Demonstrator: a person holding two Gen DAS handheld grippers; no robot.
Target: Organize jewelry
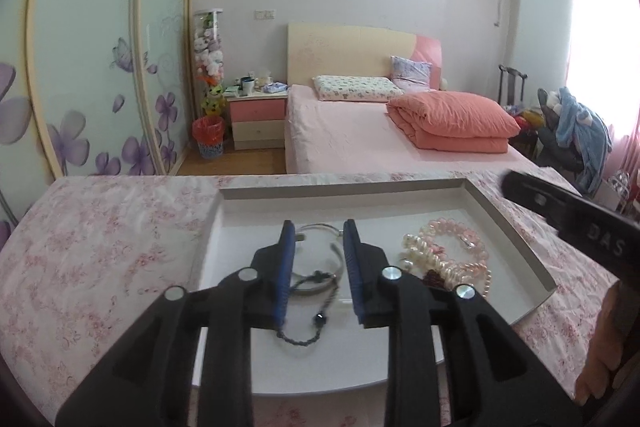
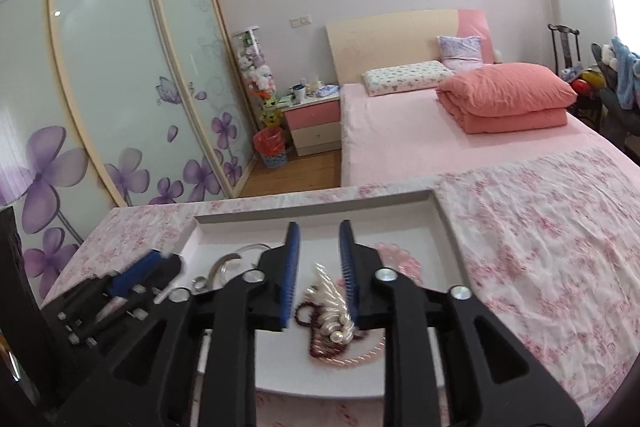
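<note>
Two grippers poised over a shallow white tray of jewelry on a floral-clothed bench.

Left wrist view: the left gripper (image 1: 318, 227) hangs over the tray (image 1: 516, 227), its ribbed blue jaws slightly parted with nothing pressed between them. Between and beyond them lie a thin silver bangle (image 1: 320, 227) and a dark twisted cord bracelet (image 1: 308, 311). At 3 o'clock of the jaws sits a heap of glossy pearl strands (image 1: 440, 263) and translucent pink beads (image 1: 452, 231). The crumpled pink-flowered cloth (image 1: 100, 247) covers the bench.
Right wrist view: the right gripper (image 2: 320, 227) has its jaws a little apart, holding nothing; the pearl strands (image 2: 336, 311), small dark red beads (image 2: 308, 311) and a pink twisted cord (image 2: 352, 359) lie directly under them. The bangle (image 2: 224, 267) curves at 9 o'clock.
</note>
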